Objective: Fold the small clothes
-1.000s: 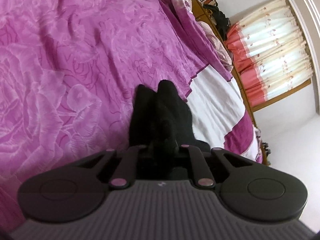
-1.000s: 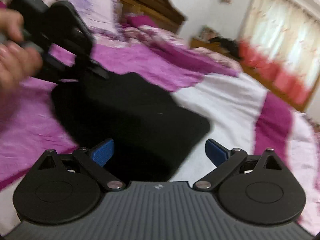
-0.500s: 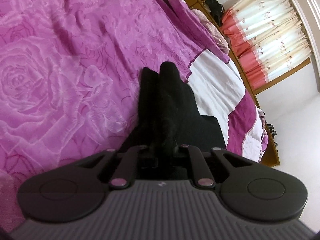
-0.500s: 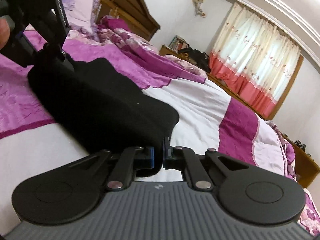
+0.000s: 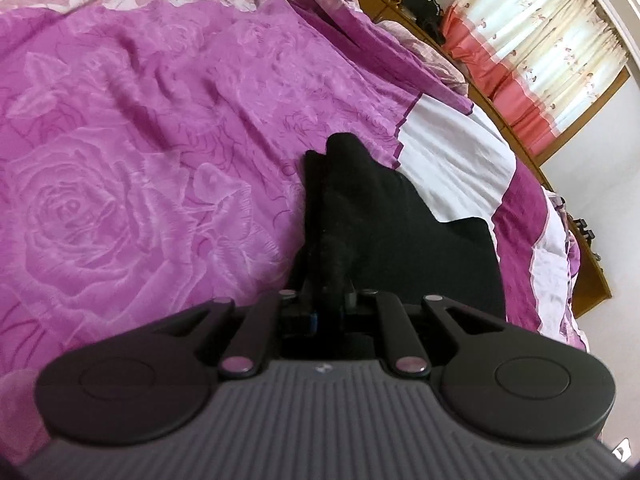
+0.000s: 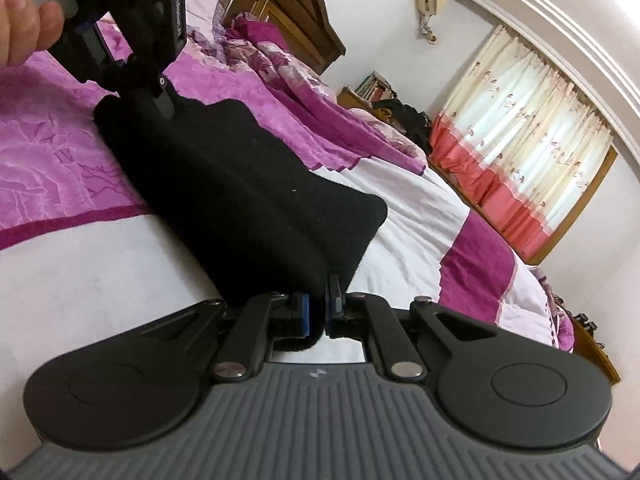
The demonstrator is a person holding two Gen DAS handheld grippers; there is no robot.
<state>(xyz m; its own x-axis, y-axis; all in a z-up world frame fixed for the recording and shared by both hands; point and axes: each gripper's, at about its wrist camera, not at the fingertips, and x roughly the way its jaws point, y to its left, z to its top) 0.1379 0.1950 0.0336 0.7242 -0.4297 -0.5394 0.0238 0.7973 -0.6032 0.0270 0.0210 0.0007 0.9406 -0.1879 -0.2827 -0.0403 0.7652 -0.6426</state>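
White and purple rose-print bedspread (image 6: 72, 280) underfoot, wooden headboard (image 6: 280, 20) and coral-and-cream curtains (image 6: 520, 140) beyond. The right gripper (image 6: 316, 314) clamps the near end of the black garment (image 6: 240, 192); at the far end the left gripper (image 5: 322, 306) pinches bunched cloth, the garment spanning between them over the bed.

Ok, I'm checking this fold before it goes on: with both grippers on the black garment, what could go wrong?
The right gripper pinches only a thin edge of the black garment, so it may slip out. The left gripper holds bunched cloth, which could fold in uneven. The wrinkled bedspread beneath might drag and crease it.
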